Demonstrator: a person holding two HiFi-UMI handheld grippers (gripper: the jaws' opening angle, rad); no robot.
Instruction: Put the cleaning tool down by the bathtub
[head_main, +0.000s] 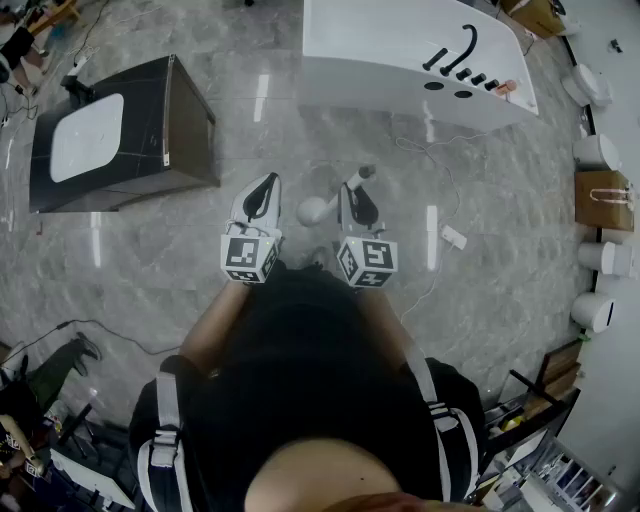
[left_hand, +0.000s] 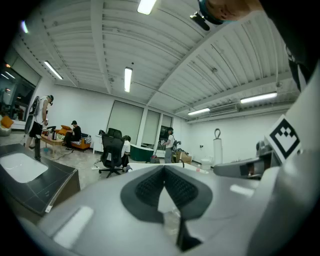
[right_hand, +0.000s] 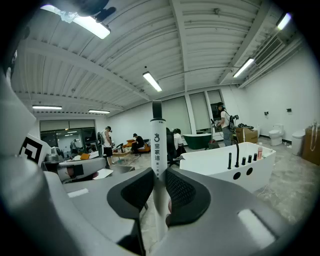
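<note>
My right gripper (head_main: 356, 203) is shut on the cleaning tool (head_main: 314, 210), a white stick with a round white head at the left and a dark tip at the right. In the right gripper view the printed white handle (right_hand: 157, 150) stands upright between the dark pads of the right gripper (right_hand: 159, 187). The white bathtub (head_main: 400, 55) with its black tap lies ahead and to the right, well away from both grippers; in the right gripper view the bathtub (right_hand: 225, 162) is at the right. My left gripper (head_main: 262, 192) is shut and holds nothing, and the tips of the left gripper (left_hand: 164, 172) meet.
A dark cabinet (head_main: 185, 120) with a white basin stands at the left. A cable and a white adapter (head_main: 453, 237) lie on the marble floor between me and the tub. White toilets (head_main: 598, 152) and a brown bag (head_main: 603, 198) line the right wall. People stand far off.
</note>
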